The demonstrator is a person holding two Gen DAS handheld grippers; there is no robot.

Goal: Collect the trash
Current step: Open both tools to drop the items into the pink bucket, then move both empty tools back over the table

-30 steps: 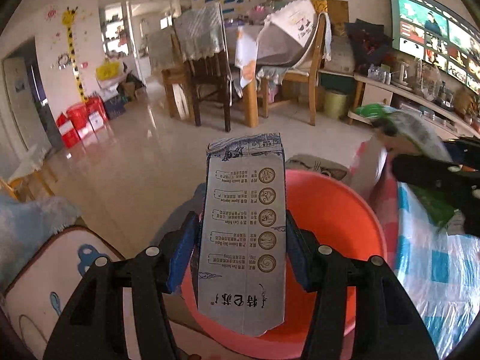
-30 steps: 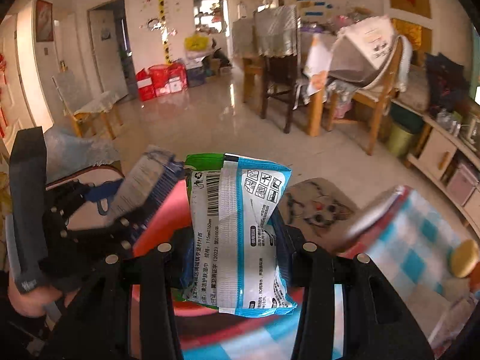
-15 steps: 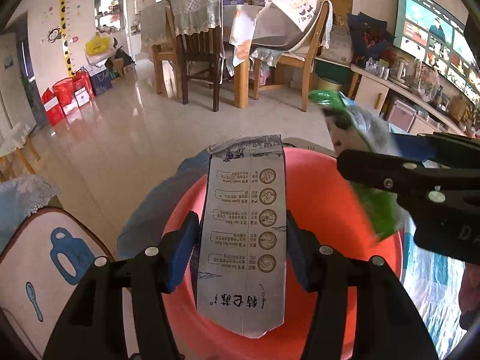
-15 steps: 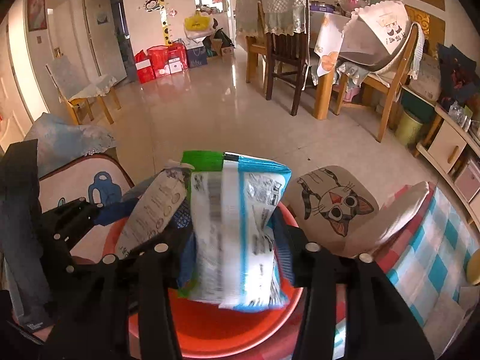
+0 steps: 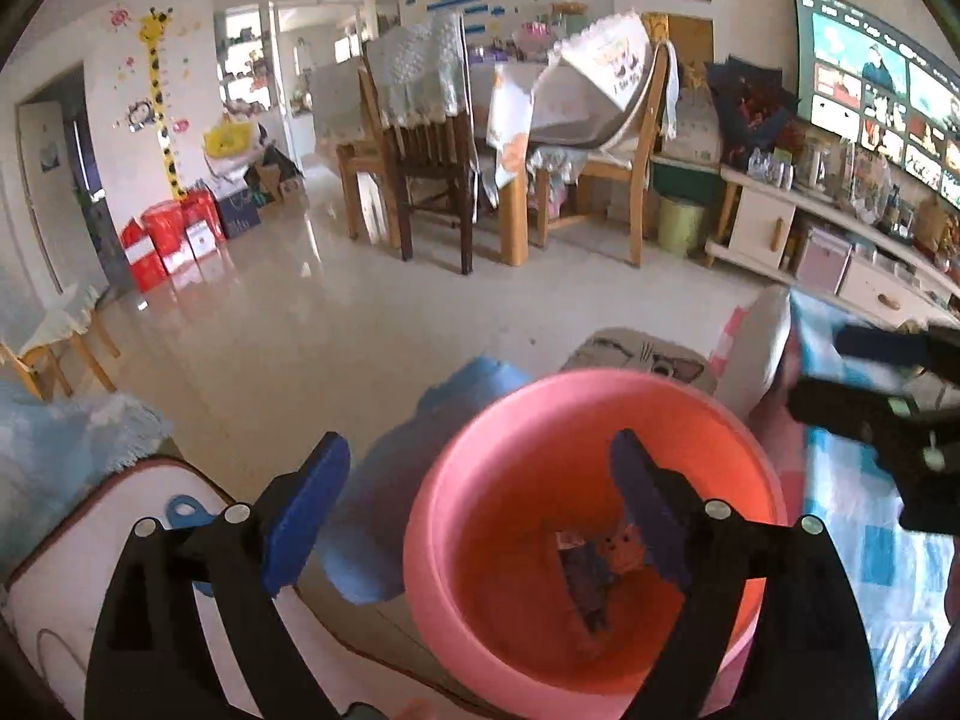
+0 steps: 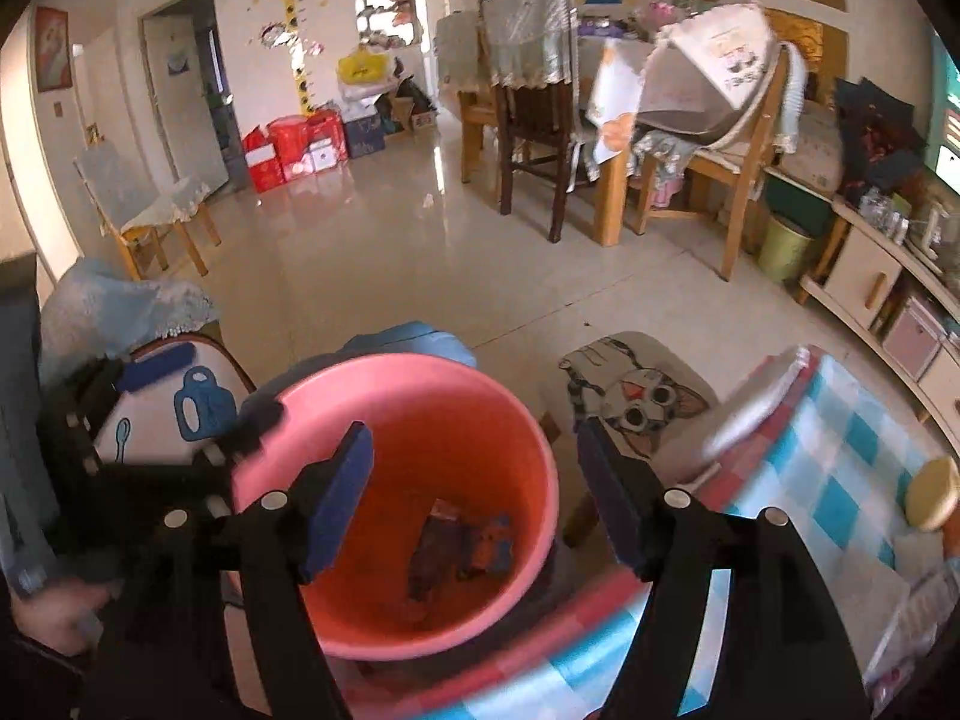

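Your left gripper (image 5: 474,468) spread wide with nothing between its blue pads, your right gripper (image 6: 474,456) likewise gaping, round glossy pink plastic bucket (image 6: 480,384) just below both, crumpled wrappers (image 6: 462,546) on its bottom, cat-print cushion (image 6: 636,396) beyond

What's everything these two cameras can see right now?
Round plastic bucket: one, pink-orange, below both tools.
Crumpled wrappers: a few, dark, at the bucket's bottom.
Cat-face cushion: one, grey-beige, right of bucket.
Checked cloth: one, blue-white, far right.
Wooden dining chairs: at least two, brown, across the floor.
Red boxes: several, by the far wall.
Television: one, switched on, right wall.
Left tool: open, empty.
Right tool: open, empty.
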